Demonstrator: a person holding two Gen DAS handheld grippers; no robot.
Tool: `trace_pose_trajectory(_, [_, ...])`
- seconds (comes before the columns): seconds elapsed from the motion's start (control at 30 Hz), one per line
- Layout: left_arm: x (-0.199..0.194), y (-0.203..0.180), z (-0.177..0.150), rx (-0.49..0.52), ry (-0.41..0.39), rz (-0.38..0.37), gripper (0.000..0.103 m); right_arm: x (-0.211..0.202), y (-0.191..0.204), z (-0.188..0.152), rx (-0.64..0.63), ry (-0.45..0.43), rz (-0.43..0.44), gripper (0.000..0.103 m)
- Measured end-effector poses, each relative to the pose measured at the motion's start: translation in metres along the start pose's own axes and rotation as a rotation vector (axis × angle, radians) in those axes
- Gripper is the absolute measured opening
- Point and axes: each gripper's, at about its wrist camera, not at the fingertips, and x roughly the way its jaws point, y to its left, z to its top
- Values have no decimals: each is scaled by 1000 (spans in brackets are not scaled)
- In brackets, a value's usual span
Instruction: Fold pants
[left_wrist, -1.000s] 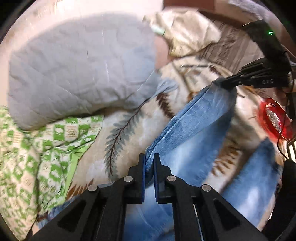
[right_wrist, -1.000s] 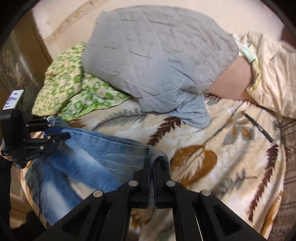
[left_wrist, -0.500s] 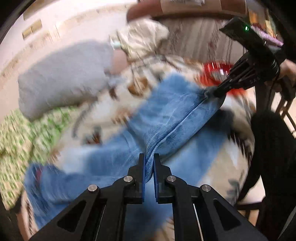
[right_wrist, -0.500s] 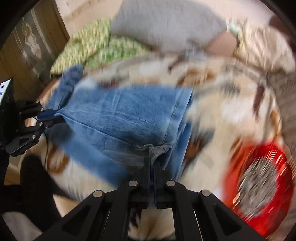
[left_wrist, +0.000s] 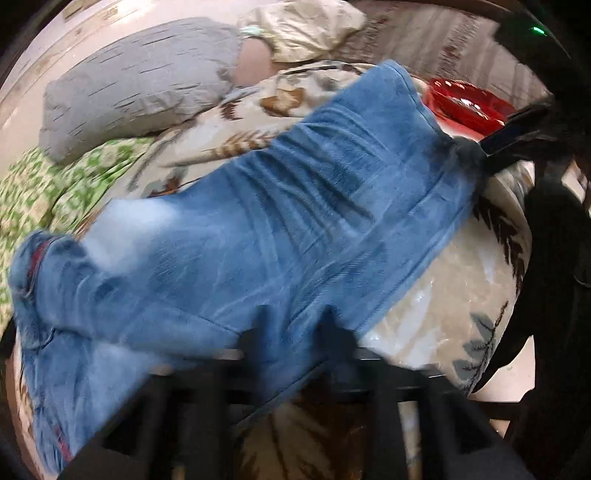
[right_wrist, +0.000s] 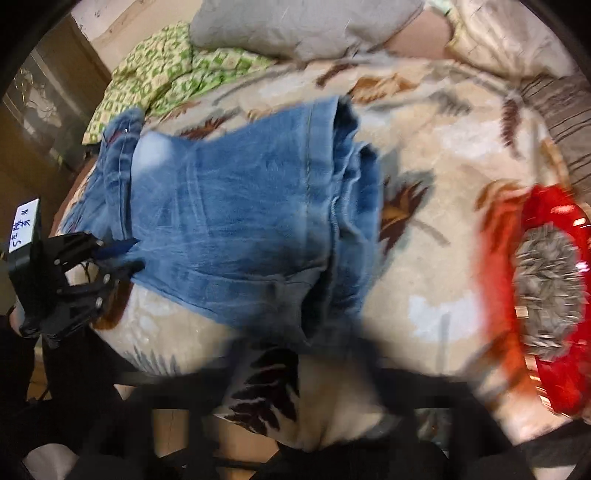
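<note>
Blue jeans lie folded across a leaf-patterned blanket on a bed; they also show in the right wrist view. My left gripper is blurred with its jaws spread apart, the denim's near edge between them. In the right wrist view it stands at the jeans' left edge with fingers apart. My right gripper is blurred, jaws apart, at the near hem corner. In the left wrist view it sits at the jeans' far right corner.
A grey quilted pillow and a green patterned cloth lie at the back left. A red round object with a grey centre rests on the blanket at the right. A beige cushion is at the back. The bed edge is near.
Both grippers carried the jeans' edge toward the near side and laid the folded denim flat. Both were shut on the fabric before; now their jaws are spread.
</note>
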Motion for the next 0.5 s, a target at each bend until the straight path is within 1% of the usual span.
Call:
trace_pose_trajectory(0.03, [-10, 6, 0, -37, -19, -24, 85, -12, 2, -3, -3, -42, -10, 91])
trace_pose_trajectory(0.07, [-27, 15, -1, -93, -84, -54, 93, -26, 4, -3, -12, -79, -5, 91])
trace_pose_trajectory(0.13, [-51, 30, -3, -160, -156, -53, 93, -45, 7, -2, -18, -126, -5, 91])
trace_pose_trajectory(0.17, [-64, 45, -3, -205, -172, -48, 93, -54, 11, 1, -26, -161, 2, 91])
trace_pose_trajectory(0.23, [-80, 71, -6, -285, -186, -31, 93, -66, 23, 7, -62, -216, 42, 91])
trace_pose_trajectory(0.27, [-91, 94, -9, -350, -187, -21, 93, -67, 35, 13, -95, -242, 78, 91])
trace_pose_trajectory(0.33, [-102, 129, -13, -439, -182, -5, 94, -62, 60, 23, -154, -258, 133, 91])
trace_pose_trajectory(0.37, [-108, 156, -15, -502, -167, 13, 95, -55, 77, 29, -192, -259, 168, 91])
trace_pose_trajectory(0.4, [-111, 172, -17, -543, -150, 21, 96, -47, 91, 35, -225, -252, 200, 91])
trace_pose_trajectory(0.43, [-113, 188, -17, -577, -132, 19, 96, -35, 106, 43, -252, -247, 220, 91])
trace_pose_trajectory(0.47, [-115, 210, -16, -619, -119, 32, 96, -24, 120, 48, -272, -241, 231, 91])
trace_pose_trajectory(0.5, [-116, 223, -15, -642, -110, 51, 97, -13, 133, 55, -289, -231, 249, 91])
